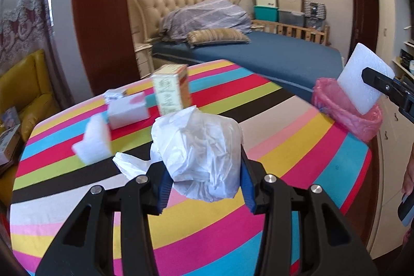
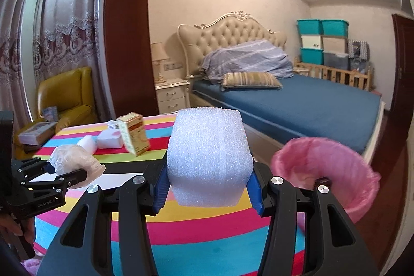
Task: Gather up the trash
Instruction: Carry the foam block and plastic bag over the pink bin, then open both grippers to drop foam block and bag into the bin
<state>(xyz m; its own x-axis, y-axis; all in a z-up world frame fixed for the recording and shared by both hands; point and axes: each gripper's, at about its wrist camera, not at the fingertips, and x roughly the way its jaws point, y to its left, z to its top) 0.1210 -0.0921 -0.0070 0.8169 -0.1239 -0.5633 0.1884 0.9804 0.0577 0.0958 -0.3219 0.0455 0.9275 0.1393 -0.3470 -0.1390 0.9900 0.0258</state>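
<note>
My left gripper point(image 1: 204, 172) is shut on a crumpled white plastic bag point(image 1: 199, 154) held above the striped table point(image 1: 284, 146). My right gripper point(image 2: 207, 183) is shut on a white foam sheet point(image 2: 208, 157), held just left of the pink-lined trash bin point(image 2: 328, 172). In the left wrist view the foam sheet point(image 1: 362, 79) hangs over the bin point(image 1: 346, 110) at the table's right edge. In the right wrist view the left gripper point(image 2: 77, 172) and its bag point(image 2: 75, 162) are at the left.
A yellow-orange carton point(image 1: 172, 88), a white box point(image 1: 128, 110), a white foam piece point(image 1: 93, 144) and crumpled paper point(image 1: 112, 94) lie at the table's far left. A bed point(image 1: 271, 56) stands behind the table, a yellow armchair point(image 2: 67, 97) at the left.
</note>
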